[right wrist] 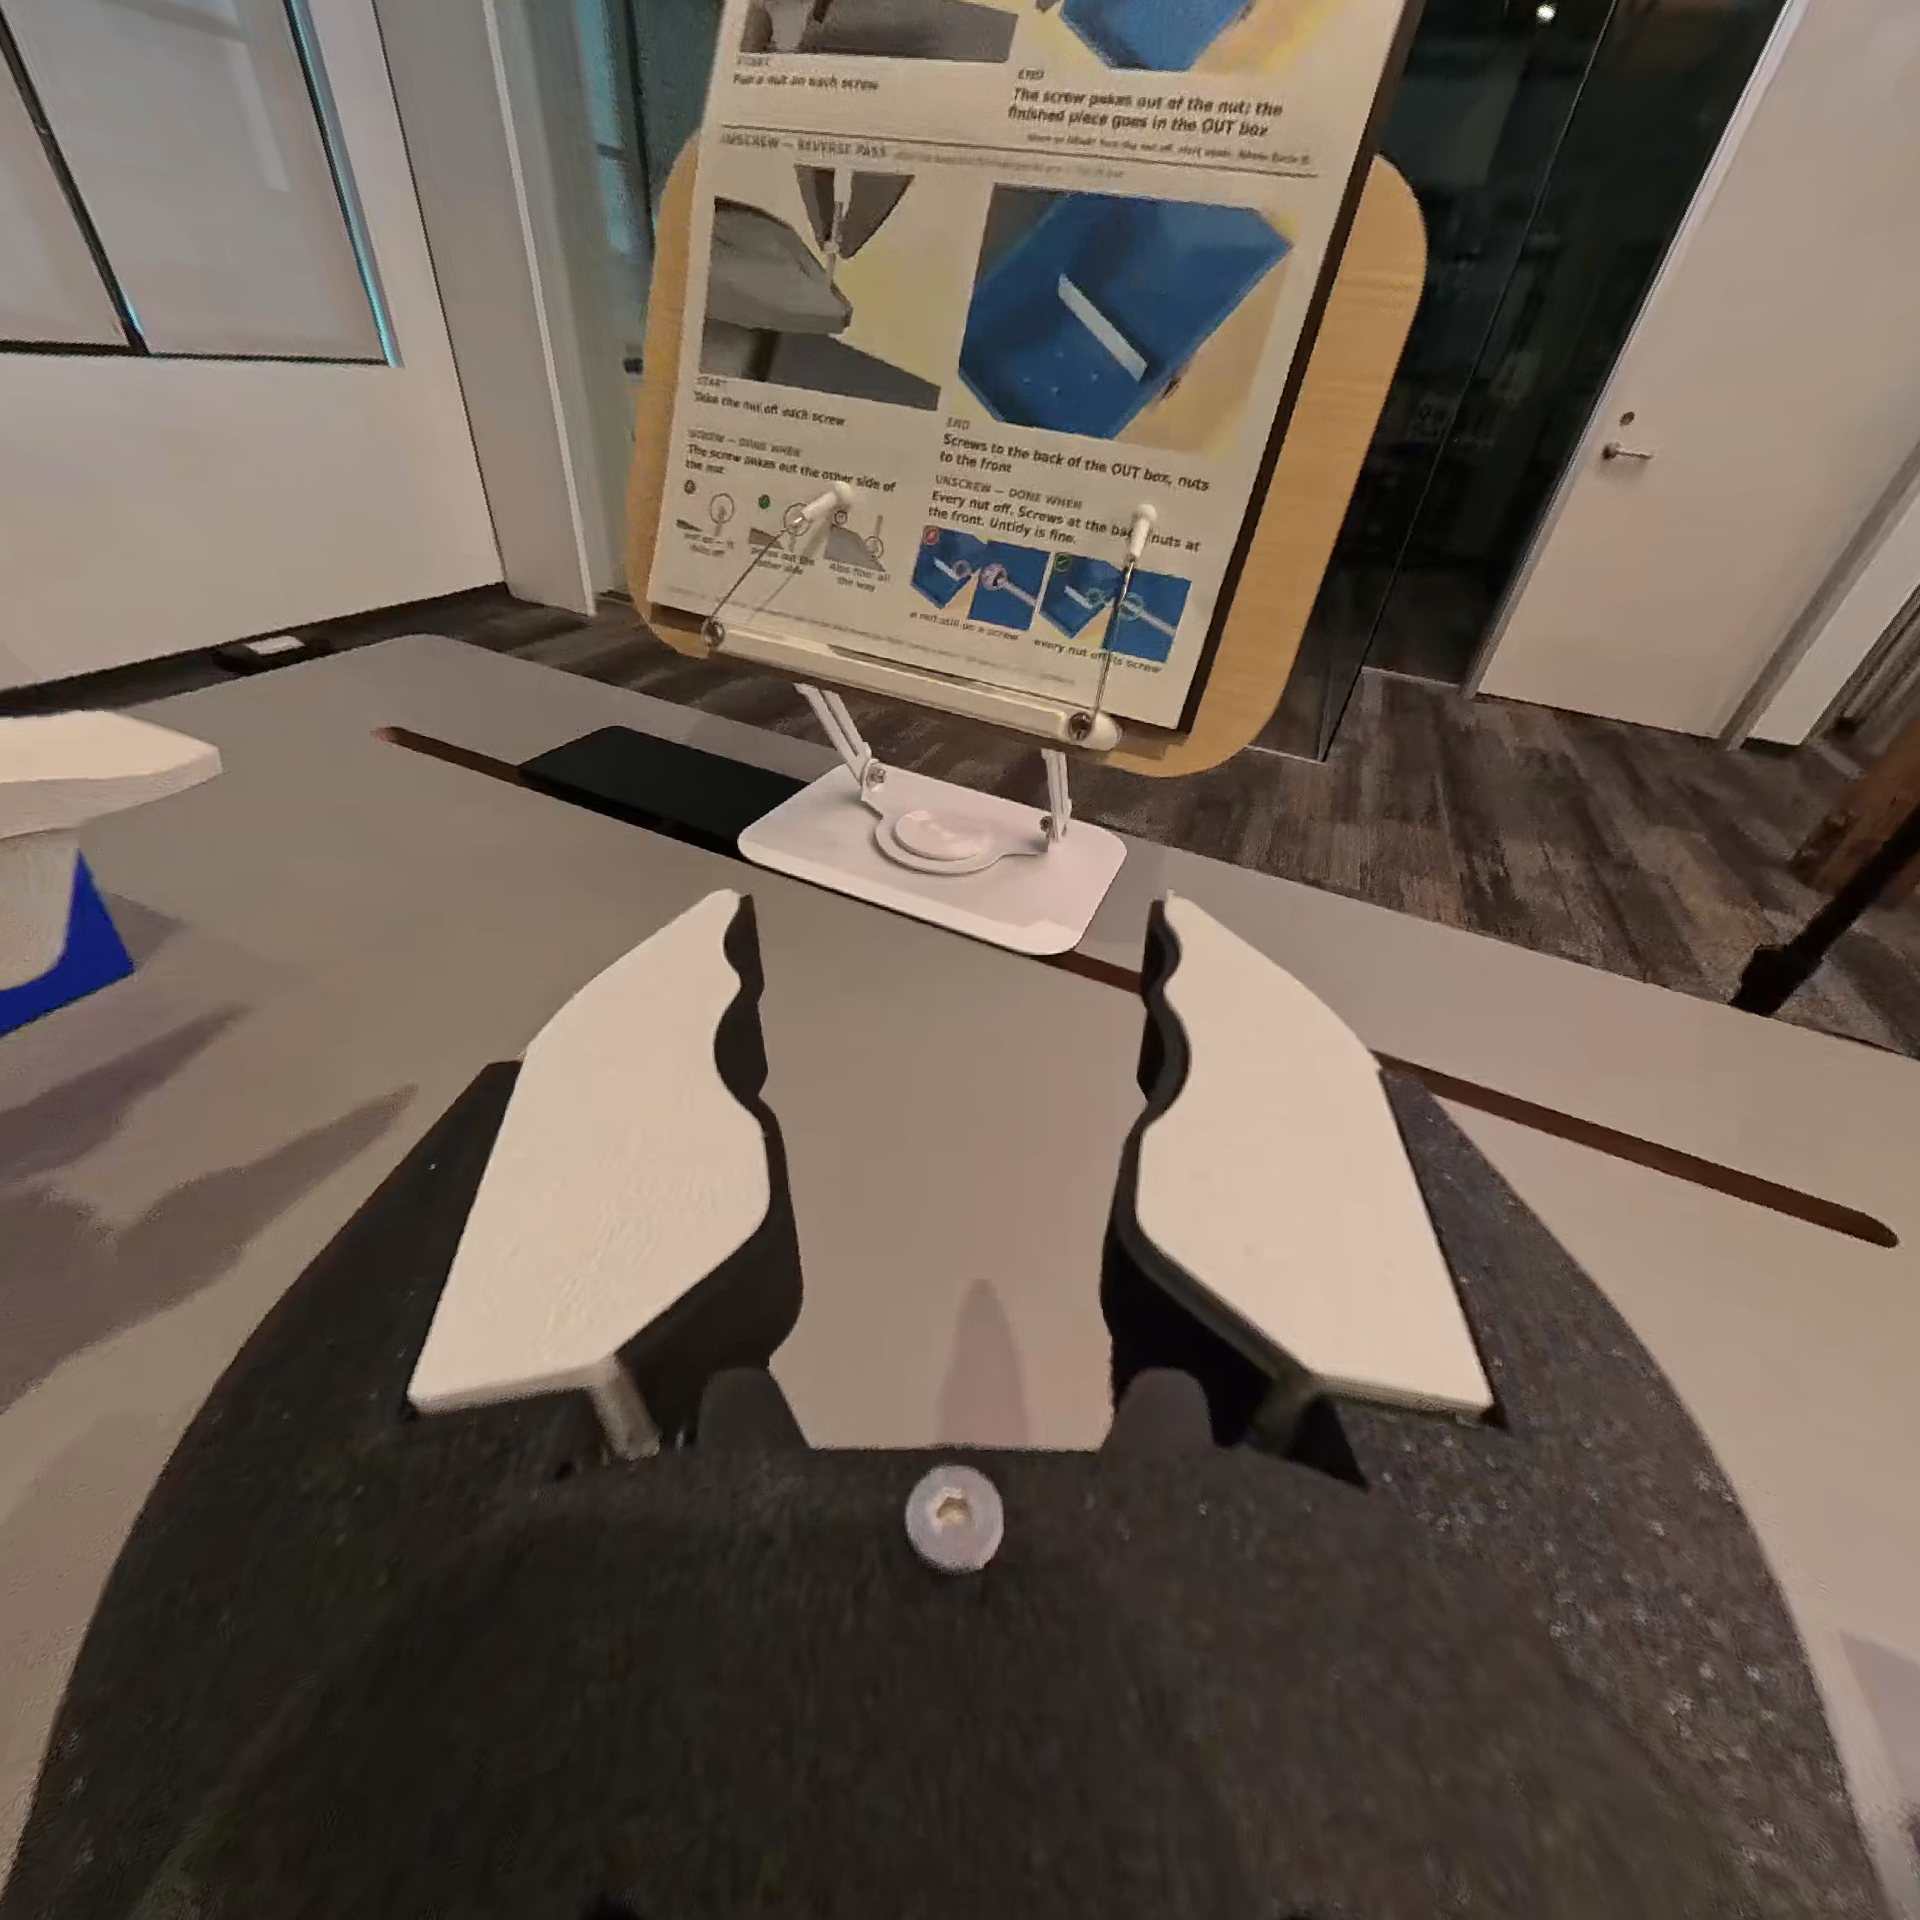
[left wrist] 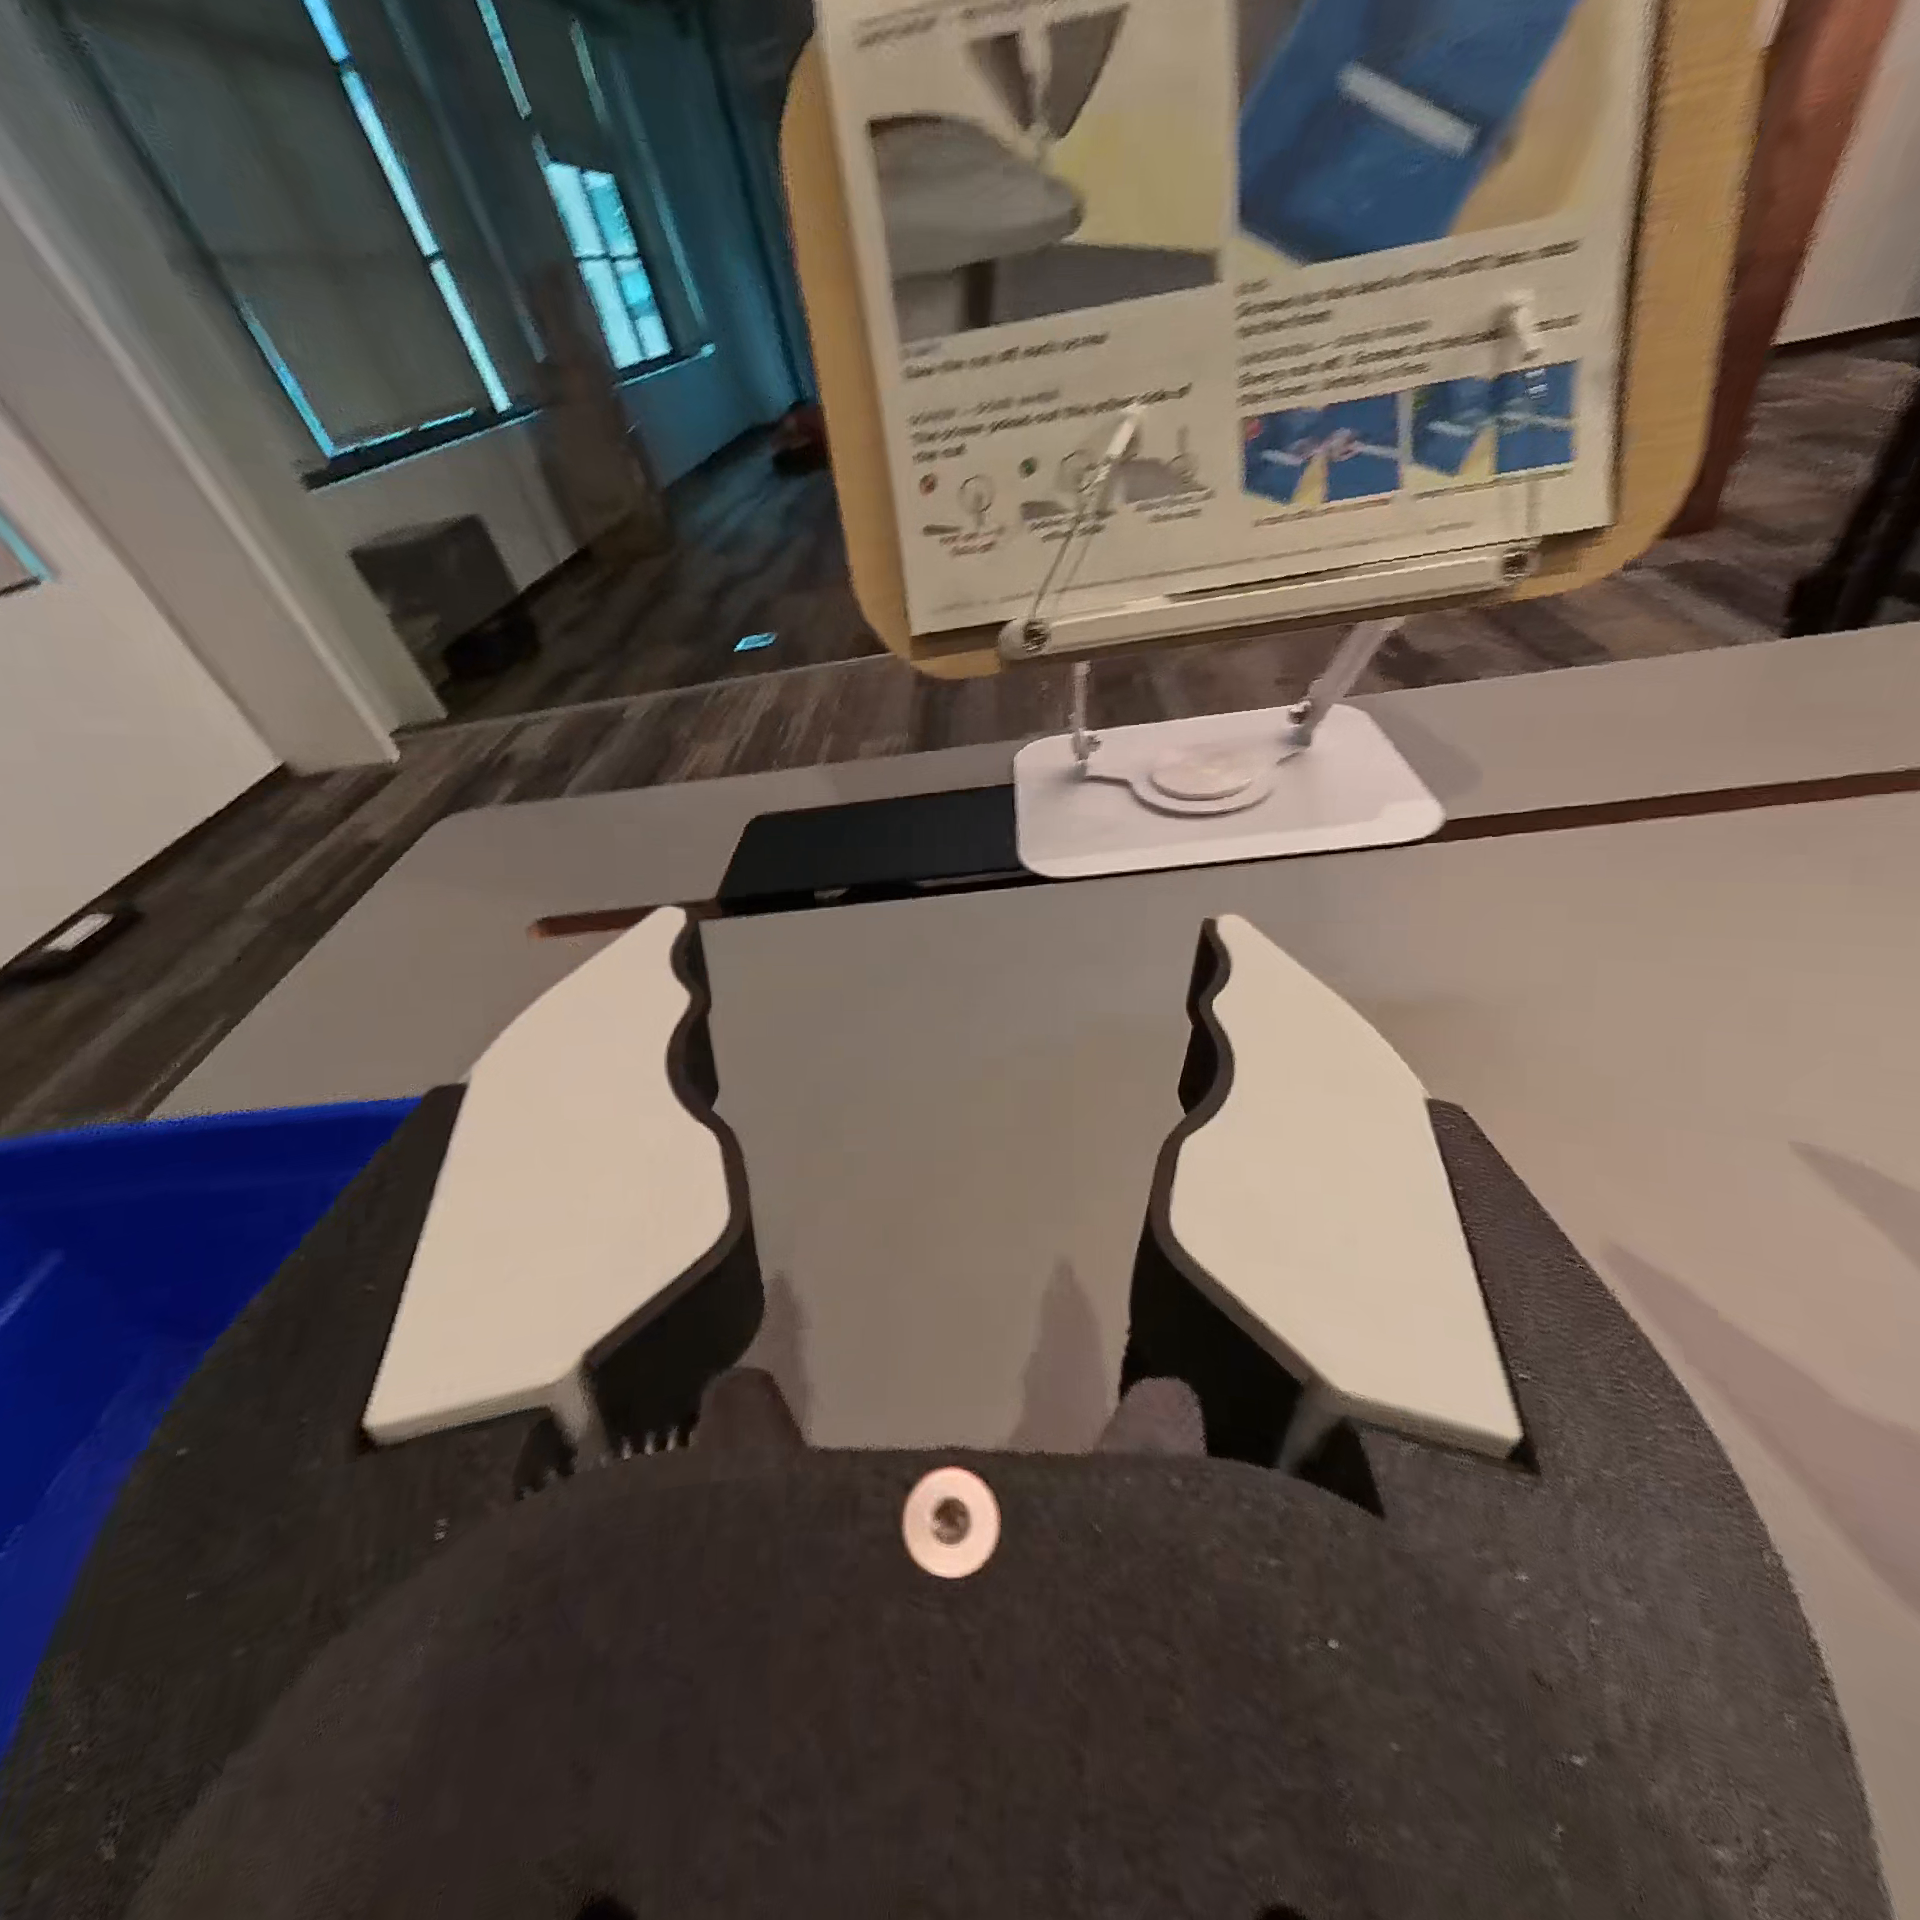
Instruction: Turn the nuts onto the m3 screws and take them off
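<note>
No screw or nut shows in either view. My left gripper (left wrist: 951, 925) is open and empty, held above the grey table (left wrist: 935, 1143). A blue box (left wrist: 156, 1247) sits low at its left, partly hidden by the gripper body. My right gripper (right wrist: 951, 904) is open and empty above the same table (right wrist: 935, 1195). In the right wrist view the left gripper's white finger (right wrist: 94, 769) shows at the far left edge, over a corner of the blue box (right wrist: 73, 956).
A printed instruction sheet on a wooden board (left wrist: 1226, 312) stands on a white stand base (left wrist: 1226, 800) at the table's far side; it also shows in the right wrist view (right wrist: 997, 364). A black plate (left wrist: 873, 852) lies beside the base. A dark seam (right wrist: 1558, 1143) crosses the table.
</note>
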`<state>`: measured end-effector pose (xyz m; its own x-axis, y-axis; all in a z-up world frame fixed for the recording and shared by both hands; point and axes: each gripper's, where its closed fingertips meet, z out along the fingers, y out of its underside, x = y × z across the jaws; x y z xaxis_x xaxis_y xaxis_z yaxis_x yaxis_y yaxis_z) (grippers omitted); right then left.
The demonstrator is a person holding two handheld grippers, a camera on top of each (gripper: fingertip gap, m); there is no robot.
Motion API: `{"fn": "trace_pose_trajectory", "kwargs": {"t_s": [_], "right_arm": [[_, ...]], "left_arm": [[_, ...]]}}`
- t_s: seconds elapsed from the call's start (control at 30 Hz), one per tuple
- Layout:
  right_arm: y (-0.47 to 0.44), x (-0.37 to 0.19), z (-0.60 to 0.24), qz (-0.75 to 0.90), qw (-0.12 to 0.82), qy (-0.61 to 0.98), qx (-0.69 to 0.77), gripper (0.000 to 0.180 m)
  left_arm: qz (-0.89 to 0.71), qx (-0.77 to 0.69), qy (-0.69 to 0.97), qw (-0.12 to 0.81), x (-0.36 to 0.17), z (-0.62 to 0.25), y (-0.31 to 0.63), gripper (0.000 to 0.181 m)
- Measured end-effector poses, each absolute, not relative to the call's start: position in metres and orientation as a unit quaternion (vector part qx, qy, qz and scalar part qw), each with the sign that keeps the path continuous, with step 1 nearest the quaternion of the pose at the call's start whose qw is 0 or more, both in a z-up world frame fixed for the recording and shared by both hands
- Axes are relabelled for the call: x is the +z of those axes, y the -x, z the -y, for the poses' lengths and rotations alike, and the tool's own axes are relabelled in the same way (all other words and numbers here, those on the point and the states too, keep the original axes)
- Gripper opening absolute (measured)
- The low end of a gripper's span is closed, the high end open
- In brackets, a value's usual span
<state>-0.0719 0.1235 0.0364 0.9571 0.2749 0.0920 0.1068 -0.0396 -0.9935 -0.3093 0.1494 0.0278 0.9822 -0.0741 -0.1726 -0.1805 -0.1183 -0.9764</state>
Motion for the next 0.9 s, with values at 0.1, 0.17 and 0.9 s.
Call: {"fn": "trace_pose_trajectory", "kwargs": {"t_s": [0.1, 0.17, 0.9], "right_arm": [[0.087, 0.026, -0.12, 0.136, 0.678, 0.721, 0.047, 0.08], [0.094, 0.015, -0.118, 0.131, 0.672, 0.728, 0.036, 0.081], [0.105, -0.019, -0.13, -0.007, 0.664, 0.746, 0.043, 0.07]], "left_arm": [[-0.052, 0.053, 0.754, 0.653, 0.018, -0.157, 0.321, 0.091], [-0.036, 0.059, 0.749, 0.659, 0.014, -0.158, 0.327, 0.093], [0.007, -0.005, 0.757, 0.653, -0.005, -0.147, 0.329, 0.089]]}}
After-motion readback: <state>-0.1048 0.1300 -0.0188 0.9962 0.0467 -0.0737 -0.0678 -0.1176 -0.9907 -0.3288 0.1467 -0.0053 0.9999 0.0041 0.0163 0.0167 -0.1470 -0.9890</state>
